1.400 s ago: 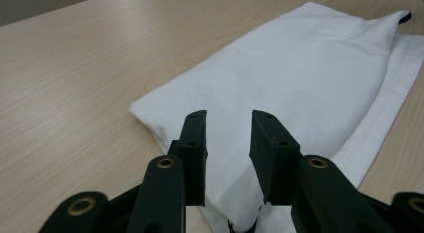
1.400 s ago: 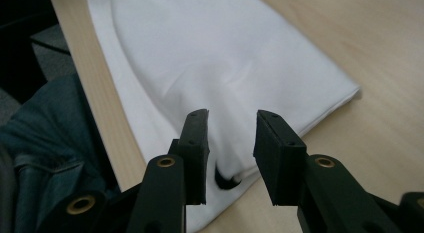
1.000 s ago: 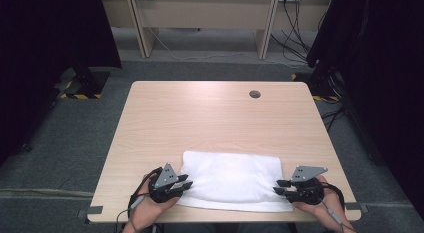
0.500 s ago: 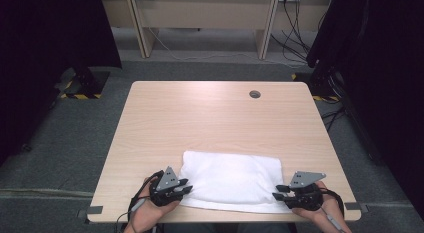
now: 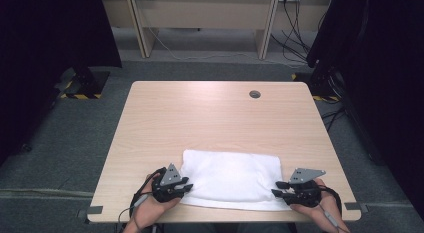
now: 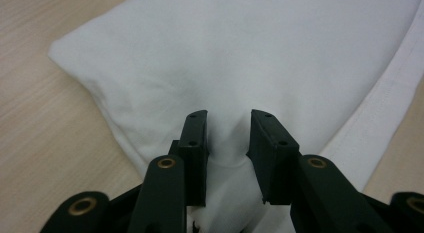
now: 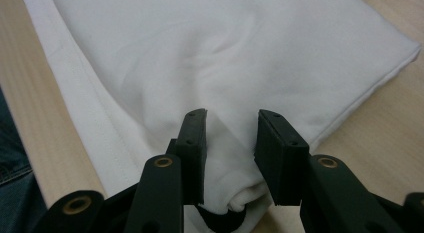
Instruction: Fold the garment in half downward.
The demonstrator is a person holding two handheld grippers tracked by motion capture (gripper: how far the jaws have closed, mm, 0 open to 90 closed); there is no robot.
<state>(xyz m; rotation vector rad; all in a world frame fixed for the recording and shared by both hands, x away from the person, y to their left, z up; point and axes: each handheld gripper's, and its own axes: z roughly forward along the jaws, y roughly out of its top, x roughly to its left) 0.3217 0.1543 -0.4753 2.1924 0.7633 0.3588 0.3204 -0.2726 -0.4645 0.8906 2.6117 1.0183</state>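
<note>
Left tool (image 5: 186,186) sits low in the high view, left of centre, jaws partly apart with a bunched fold of the white cloth (image 5: 231,178) pinched up between them. In the left gripper view the fabric puckers right at the pads of the left tool (image 6: 227,143), both pads pressing into it.

Over to the right tool (image 5: 278,188), lower right of the high view: its jaws have just been opening a touch. The cloth's rolled corner sits between them in the right gripper view, at the right tool (image 7: 231,143), the left pad against the fabric, a little gap showing by the right pad.

Outward now: the cloth lies folded flat in the lower middle of the high view, near the worktop (image 5: 210,118) front edge, spanning between both tools.
</note>
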